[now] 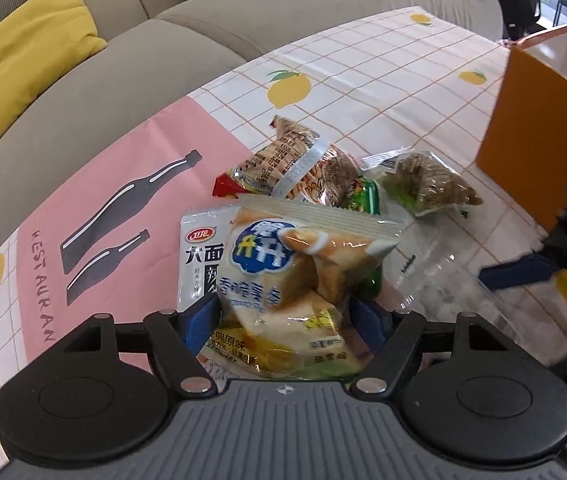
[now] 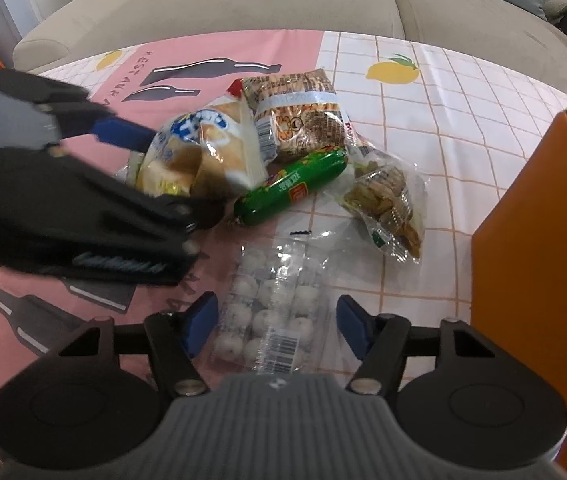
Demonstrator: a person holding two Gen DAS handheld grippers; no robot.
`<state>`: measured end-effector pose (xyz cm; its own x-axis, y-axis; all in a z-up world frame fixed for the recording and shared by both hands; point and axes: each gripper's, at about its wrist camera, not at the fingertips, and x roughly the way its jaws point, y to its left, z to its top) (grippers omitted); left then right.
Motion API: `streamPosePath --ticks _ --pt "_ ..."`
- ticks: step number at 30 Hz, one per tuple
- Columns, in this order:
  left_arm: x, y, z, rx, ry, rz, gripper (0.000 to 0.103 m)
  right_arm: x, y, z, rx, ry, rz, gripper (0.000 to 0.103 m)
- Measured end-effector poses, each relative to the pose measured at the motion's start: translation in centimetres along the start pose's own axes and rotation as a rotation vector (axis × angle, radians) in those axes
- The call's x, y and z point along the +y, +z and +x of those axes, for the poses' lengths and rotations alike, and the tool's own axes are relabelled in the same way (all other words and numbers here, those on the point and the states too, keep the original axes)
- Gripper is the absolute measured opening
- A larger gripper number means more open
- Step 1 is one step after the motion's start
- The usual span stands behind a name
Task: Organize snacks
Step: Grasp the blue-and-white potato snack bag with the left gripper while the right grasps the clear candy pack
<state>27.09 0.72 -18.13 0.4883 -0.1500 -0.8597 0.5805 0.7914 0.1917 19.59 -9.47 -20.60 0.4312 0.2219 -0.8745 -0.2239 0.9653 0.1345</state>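
Observation:
A pile of snack packs lies on the patterned tablecloth. My left gripper [image 1: 283, 312] is shut on a yellow-and-white chips bag [image 1: 291, 280], also seen in the right wrist view [image 2: 199, 152]. Behind it lie a brown biscuit pack [image 1: 287, 160], a green sausage [image 2: 291, 186] and a clear pack of brown crackers [image 2: 387, 204]. My right gripper [image 2: 277, 322] is open, its fingers either side of a clear pack of white round sweets [image 2: 271, 312] on the table.
An orange paper bag [image 2: 539, 280] stands open at the right, also in the left wrist view [image 1: 539, 128]. A white-and-black snack pack [image 1: 201, 256] lies under the chips bag. A beige sofa [image 1: 123, 80] with a yellow cushion [image 1: 31, 52] runs along the table's far side.

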Motion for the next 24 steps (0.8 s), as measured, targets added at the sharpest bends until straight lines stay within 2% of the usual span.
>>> streamPosePath --ticks 3,7,9,11,13,18,24 --pt "-0.3 0.1 0.5 -0.004 0.013 -0.008 0.086 0.1 0.0 0.0 0.008 0.001 0.004 0.062" --pt "-0.8 0.2 0.8 -0.001 0.047 -0.035 0.077 0.6 0.0 0.2 0.010 -0.011 -0.019 0.066" --pt "-1.1 0.1 0.6 0.001 0.058 -0.053 0.068 1.0 -0.2 0.2 0.006 -0.025 -0.041 0.066" --pt "-1.4 0.0 0.2 0.002 0.069 -0.076 0.065 1.1 -0.4 0.1 -0.001 -0.040 -0.059 0.062" --pt "-1.4 -0.3 -0.2 0.013 0.059 -0.123 0.064 1.2 -0.7 -0.1 -0.003 -0.043 -0.059 0.058" --pt "-1.9 -1.3 -1.3 0.054 0.051 -0.221 0.056 0.9 -1.6 -0.8 0.002 -0.046 -0.046 0.057" --pt "-2.2 -3.0 -3.0 0.084 0.032 -0.337 0.055 0.7 -3.3 -1.9 0.010 -0.039 -0.045 0.056"
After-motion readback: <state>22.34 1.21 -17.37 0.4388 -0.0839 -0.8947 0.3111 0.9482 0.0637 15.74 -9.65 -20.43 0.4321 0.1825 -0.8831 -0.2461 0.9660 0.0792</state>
